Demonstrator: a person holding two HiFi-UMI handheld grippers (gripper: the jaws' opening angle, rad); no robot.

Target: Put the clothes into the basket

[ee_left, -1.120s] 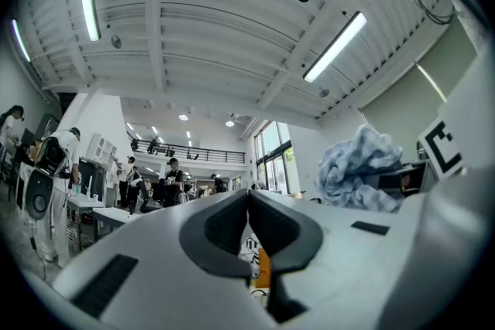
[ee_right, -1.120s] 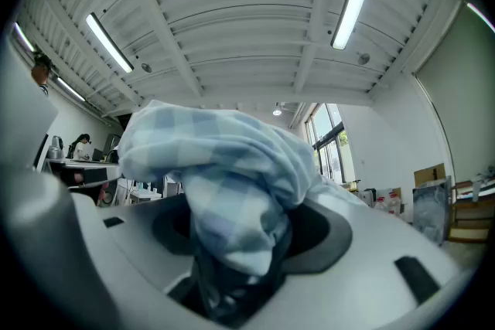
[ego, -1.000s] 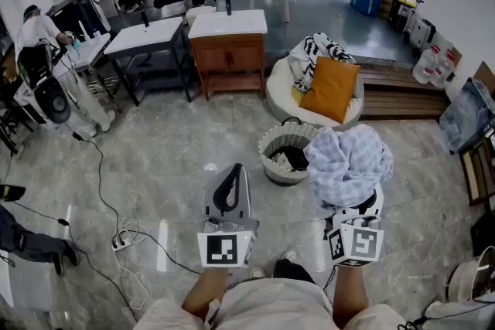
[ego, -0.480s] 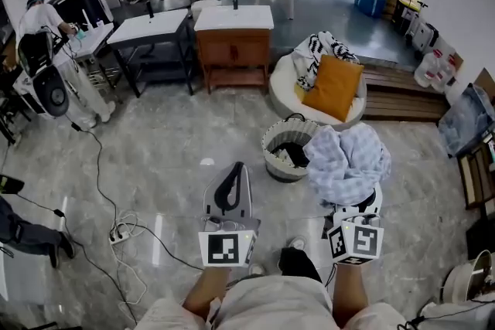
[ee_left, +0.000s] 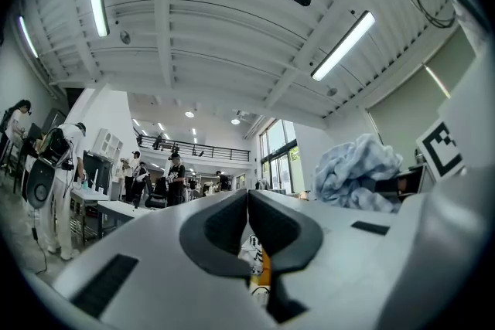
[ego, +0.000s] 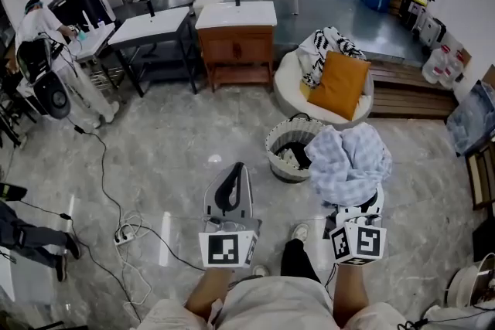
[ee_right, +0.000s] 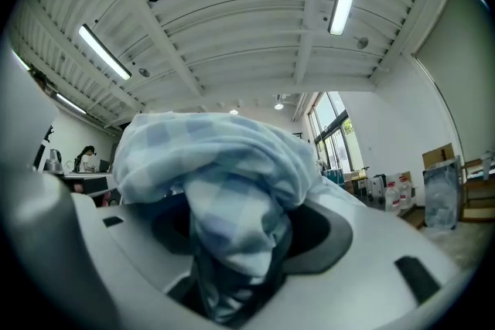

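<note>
A bundled light-blue checked garment (ego: 346, 162) is clamped in my right gripper (ego: 357, 206); in the right gripper view the cloth (ee_right: 220, 189) fills the space between the jaws and drapes over them. The woven basket (ego: 280, 140) stands on the floor ahead, just left of the bundle, with dark and light clothes inside. My left gripper (ego: 230, 180) is held out left of the basket, its jaws together and empty; its pads (ee_left: 247, 224) meet in the left gripper view, where the blue bundle (ee_left: 356, 170) shows at right.
Beyond the basket sits a white round seat (ego: 288, 85) with an orange cushion (ego: 340, 85) and a black-and-white cloth (ego: 325, 50). A wooden washstand (ego: 236, 42) and tables stand further back. Cables and a power strip (ego: 124, 236) lie on the floor at left. People work at far left.
The view has shifted slightly; basket and seat sit a little lower and to the right in the picture. Both grippers hold the same pose, the bundle still clamped.
</note>
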